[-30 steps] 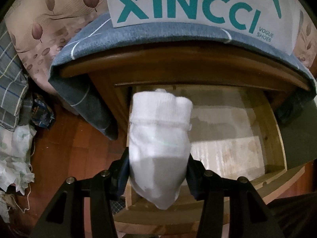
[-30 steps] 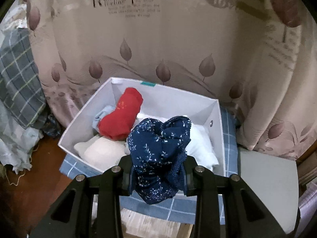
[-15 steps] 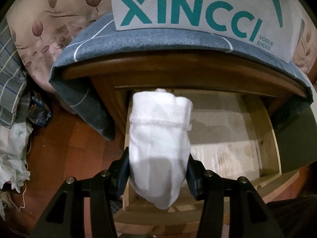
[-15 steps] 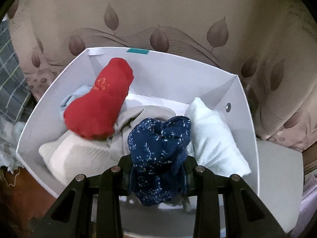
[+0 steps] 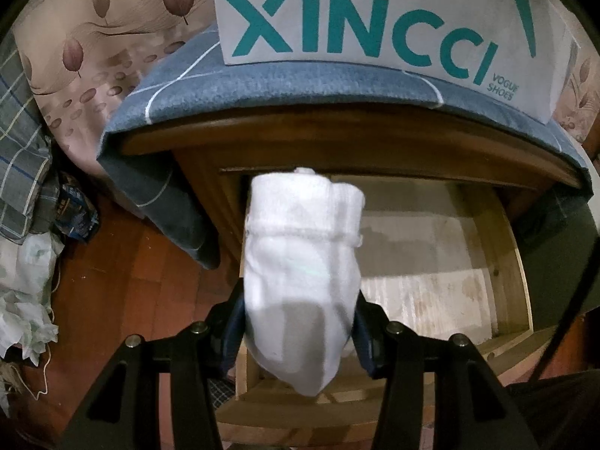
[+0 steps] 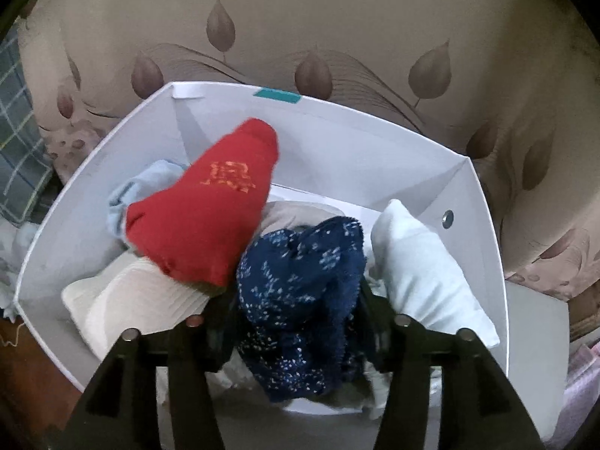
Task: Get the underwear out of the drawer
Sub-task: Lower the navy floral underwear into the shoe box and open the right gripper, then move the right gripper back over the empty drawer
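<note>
The right gripper (image 6: 300,322) is opening its jaws around the blue underwear (image 6: 300,300) over the box (image 6: 375,150); it should open fully and lift straight. The left gripper (image 5: 300,333) pinches a white roll (image 5: 300,273) above the drawer (image 5: 431,262).

Ahead of the left tool, a wooden nightstand (image 5: 337,138) carries a blue checked cloth (image 5: 262,86) over its top, one end hanging down the left side. A white XINCCI shoe box (image 5: 375,11) stands on that cloth. Below the top, the open drawer (image 5: 431,262) shows a bare, pale bottom. Left of the tool, red-brown wooden floor (image 5: 123,281) bears crumpled white fabric (image 5: 22,300) and a blue packet (image 5: 75,213).
</note>
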The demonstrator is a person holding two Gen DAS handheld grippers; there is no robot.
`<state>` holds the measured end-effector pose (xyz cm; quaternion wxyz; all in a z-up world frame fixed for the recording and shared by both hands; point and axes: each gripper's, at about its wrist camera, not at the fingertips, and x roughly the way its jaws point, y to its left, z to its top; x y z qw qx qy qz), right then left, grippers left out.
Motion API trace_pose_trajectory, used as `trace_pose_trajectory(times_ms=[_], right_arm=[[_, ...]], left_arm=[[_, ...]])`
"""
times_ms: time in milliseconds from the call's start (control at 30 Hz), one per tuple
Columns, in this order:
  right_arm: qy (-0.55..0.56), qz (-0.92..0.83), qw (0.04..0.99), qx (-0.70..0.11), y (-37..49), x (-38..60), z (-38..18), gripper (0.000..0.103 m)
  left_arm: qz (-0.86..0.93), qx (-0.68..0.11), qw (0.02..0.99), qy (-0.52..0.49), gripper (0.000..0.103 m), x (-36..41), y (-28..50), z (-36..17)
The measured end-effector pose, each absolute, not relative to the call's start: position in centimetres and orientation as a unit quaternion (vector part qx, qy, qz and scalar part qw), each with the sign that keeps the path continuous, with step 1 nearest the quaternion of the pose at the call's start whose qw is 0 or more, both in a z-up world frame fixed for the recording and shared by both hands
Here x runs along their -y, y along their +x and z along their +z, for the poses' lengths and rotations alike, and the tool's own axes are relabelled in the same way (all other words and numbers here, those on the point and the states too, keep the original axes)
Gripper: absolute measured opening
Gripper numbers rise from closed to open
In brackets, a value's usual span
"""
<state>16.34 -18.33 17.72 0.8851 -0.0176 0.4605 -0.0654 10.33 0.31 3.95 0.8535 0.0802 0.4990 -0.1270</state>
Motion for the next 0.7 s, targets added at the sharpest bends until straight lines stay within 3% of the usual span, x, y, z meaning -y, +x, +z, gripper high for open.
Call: trace_pose_trajectory(times_ms=[233, 700], right_arm=[[-0.018, -0.042, 0.901, -0.431, 14.1, 17.8, 19.6, 0.082], [0.02, -0.042, 0.933, -0.358, 4.2, 19.7, 21.3, 0.096]], left_arm=[[-0.126, -0.499, 0.854, 0.082, 0.05, -0.2, 10.3, 3.9], [-0.126, -0.496, 0.855, 0.088, 0.05, 0.0, 10.2, 3.8]])
